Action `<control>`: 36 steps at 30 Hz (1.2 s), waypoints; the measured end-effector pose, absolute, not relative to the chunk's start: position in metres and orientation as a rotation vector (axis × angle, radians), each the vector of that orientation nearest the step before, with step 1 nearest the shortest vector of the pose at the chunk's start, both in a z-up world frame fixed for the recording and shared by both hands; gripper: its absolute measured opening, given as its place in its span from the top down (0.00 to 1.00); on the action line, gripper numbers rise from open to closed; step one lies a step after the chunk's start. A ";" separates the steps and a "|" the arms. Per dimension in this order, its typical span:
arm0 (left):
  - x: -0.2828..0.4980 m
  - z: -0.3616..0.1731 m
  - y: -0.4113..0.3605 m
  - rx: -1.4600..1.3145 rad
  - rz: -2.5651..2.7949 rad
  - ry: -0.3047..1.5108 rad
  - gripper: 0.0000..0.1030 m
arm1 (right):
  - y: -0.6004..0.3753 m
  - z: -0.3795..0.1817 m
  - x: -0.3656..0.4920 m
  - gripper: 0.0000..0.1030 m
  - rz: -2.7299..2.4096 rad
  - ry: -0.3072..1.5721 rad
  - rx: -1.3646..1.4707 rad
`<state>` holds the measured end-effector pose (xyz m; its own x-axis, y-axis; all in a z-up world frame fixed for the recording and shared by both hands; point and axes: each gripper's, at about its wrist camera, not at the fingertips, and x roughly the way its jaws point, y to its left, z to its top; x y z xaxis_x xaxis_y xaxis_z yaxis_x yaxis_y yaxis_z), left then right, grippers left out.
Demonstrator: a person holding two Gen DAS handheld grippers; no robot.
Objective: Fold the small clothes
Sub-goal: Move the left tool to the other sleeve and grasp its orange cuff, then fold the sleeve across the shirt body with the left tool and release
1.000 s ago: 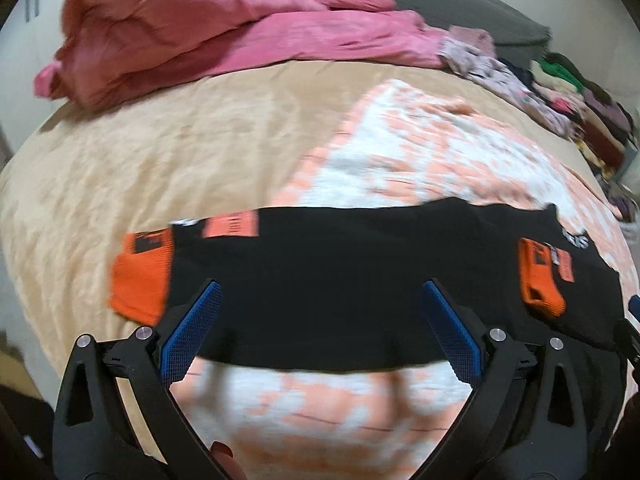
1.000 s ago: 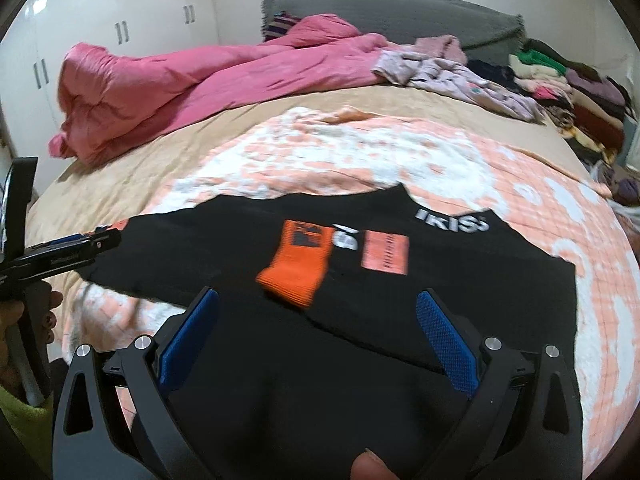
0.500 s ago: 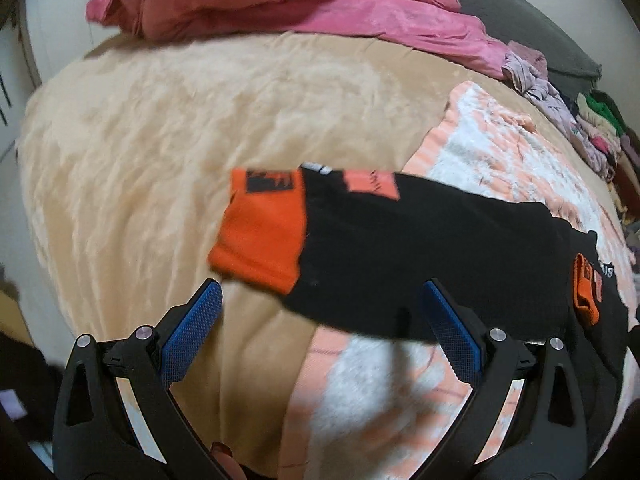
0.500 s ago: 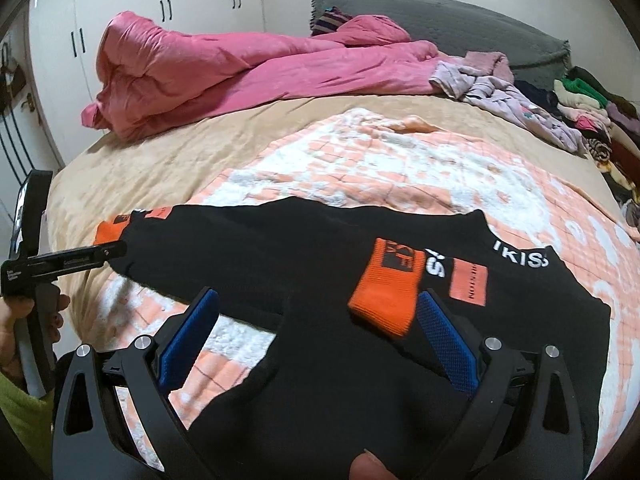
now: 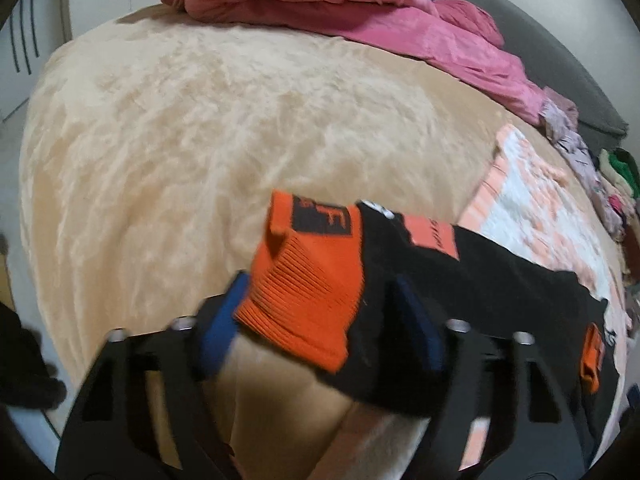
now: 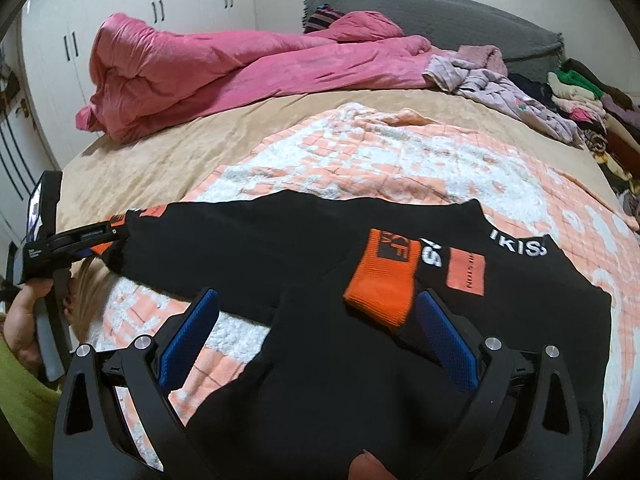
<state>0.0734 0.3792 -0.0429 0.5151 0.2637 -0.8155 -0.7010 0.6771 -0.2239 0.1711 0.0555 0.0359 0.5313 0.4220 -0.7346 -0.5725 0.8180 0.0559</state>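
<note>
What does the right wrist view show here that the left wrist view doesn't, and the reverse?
Only the right wrist view: the white wardrobe doors, the person's hand holding the left tool, the shirt's white lettering, and the right tool with jaws wide over the folded-in sleeve's orange cuff.

Only the left wrist view: close up, the left tool's jaws closing on the outstretched sleeve cuff.

Both: the black shirt, beige blanket, pink duvet, peach-and-white quilt, clothes pile.
</note>
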 end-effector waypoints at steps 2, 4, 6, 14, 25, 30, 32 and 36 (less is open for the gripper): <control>0.078 -0.041 0.379 -0.572 0.611 0.821 0.75 | 0.050 0.035 0.173 0.04 0.583 0.821 -0.191; 0.080 -0.038 0.375 -0.585 0.584 0.811 0.90 | 0.044 0.034 0.174 0.04 0.569 0.828 -0.179; 0.080 -0.030 0.367 -0.561 0.577 0.794 0.93 | 0.038 0.032 0.175 0.04 0.556 0.835 -0.170; 0.085 0.028 0.320 -0.545 0.402 0.690 0.93 | 0.011 0.027 0.180 0.04 0.512 0.855 -0.112; 0.127 0.072 0.228 -0.487 0.138 0.665 0.93 | -0.041 0.034 0.181 0.04 0.440 0.832 -0.032; 0.147 0.074 0.190 -0.467 0.061 0.685 0.94 | -0.073 0.037 0.182 0.04 0.390 0.823 0.013; 0.155 0.073 0.175 -0.454 0.031 0.695 0.94 | -0.087 0.038 0.182 0.04 0.368 0.818 0.032; 0.171 0.070 0.145 -0.443 -0.025 0.716 0.93 | -0.111 0.039 0.182 0.04 0.329 0.809 0.066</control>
<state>0.1706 0.1454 0.0697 0.7580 -0.1718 -0.6292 -0.1274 0.9071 -0.4013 0.1817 -0.1113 0.0392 0.6424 0.3130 -0.6996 -0.2633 0.9474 0.1821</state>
